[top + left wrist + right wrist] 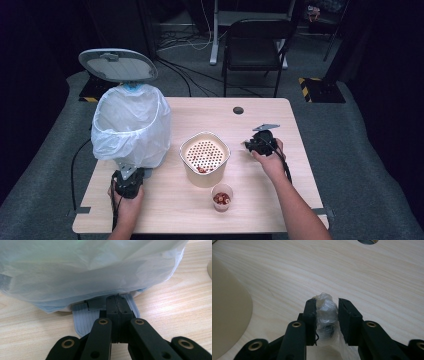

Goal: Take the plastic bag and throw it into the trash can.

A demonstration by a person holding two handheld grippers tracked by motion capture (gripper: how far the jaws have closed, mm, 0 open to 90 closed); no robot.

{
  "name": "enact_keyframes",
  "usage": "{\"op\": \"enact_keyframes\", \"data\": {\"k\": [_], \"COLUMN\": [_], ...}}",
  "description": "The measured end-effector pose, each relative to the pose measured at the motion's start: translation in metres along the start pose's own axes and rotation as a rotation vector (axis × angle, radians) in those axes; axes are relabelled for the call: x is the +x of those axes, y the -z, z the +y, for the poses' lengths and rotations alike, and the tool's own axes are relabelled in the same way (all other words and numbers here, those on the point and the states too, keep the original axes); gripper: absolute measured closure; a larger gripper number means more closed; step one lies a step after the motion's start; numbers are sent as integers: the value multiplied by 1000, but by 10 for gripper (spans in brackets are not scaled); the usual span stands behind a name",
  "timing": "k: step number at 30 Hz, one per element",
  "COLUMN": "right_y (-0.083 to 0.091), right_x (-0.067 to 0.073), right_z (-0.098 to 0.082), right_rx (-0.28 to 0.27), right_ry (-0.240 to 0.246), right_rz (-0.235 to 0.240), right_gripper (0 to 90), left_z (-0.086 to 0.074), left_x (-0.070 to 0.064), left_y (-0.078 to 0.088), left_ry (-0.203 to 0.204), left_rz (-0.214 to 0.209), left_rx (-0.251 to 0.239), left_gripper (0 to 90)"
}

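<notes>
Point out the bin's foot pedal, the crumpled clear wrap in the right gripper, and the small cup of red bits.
foot pedal (pixel 86 318), left gripper view, ribbed grey face.
crumpled clear wrap (pixel 326 309), right gripper view, bunched middle.
small cup (pixel 222 198), high view, rim.

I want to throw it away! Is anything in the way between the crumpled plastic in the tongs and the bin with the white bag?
Yes. The right tongs pinch the crumpled clear plastic wrap. Between it and the white-bagged pedal bin stands the cream tub with the perforated insert. The bin's grey lid is up.
</notes>
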State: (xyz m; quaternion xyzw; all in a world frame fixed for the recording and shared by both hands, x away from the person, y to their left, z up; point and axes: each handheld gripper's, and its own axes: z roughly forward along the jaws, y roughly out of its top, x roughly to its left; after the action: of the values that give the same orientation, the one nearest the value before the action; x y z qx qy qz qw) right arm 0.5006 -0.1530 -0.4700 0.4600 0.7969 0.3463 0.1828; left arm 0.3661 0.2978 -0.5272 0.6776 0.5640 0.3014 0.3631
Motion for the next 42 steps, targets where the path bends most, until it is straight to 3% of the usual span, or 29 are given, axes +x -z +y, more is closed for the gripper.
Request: {"op": "enact_keyframes", "data": {"k": [11, 16, 21, 30, 34, 37, 39, 40, 41, 42], "right_y": [50, 83, 102, 112, 108, 107, 106, 106, 105, 104], "right_x": [6, 17, 27, 52, 75, 85, 98, 98, 102, 109], "right_z": [28, 52, 71, 97, 118, 126, 137, 137, 141, 148], "right_rx": [-30, -70, -101, -141, -157, -161, -168, -168, -176, -185], "right_ry": [10, 72, 92, 137, 186, 205, 222, 222, 232, 251], "right_rz": [53, 69, 98, 191, 236, 247, 272, 272, 279, 301], "right_gripper": [696, 699, 702, 704, 706, 706, 706, 706, 706, 706], "left_z": [0, 0, 0, 0, 0, 0, 0, 0, 0, 0], "left_x": [0, 1, 1, 1, 1, 0, 1, 1, -1, 1], "left_y": [0, 0, 0, 0, 0, -1, 0, 0, -1, 0], "left_ry": [-1, 0, 7, 4, 6, 21, 3, 3, 23, 10], "left_rz": [1, 0, -6, -5, -6, -9, -3, -3, -7, -6], "left_rx": [1, 0, 0, 2, 1, -10, 0, 0, -14, -1], "left_gripper": [900, 900, 900, 900, 900, 900, 900, 900, 900, 900]}}
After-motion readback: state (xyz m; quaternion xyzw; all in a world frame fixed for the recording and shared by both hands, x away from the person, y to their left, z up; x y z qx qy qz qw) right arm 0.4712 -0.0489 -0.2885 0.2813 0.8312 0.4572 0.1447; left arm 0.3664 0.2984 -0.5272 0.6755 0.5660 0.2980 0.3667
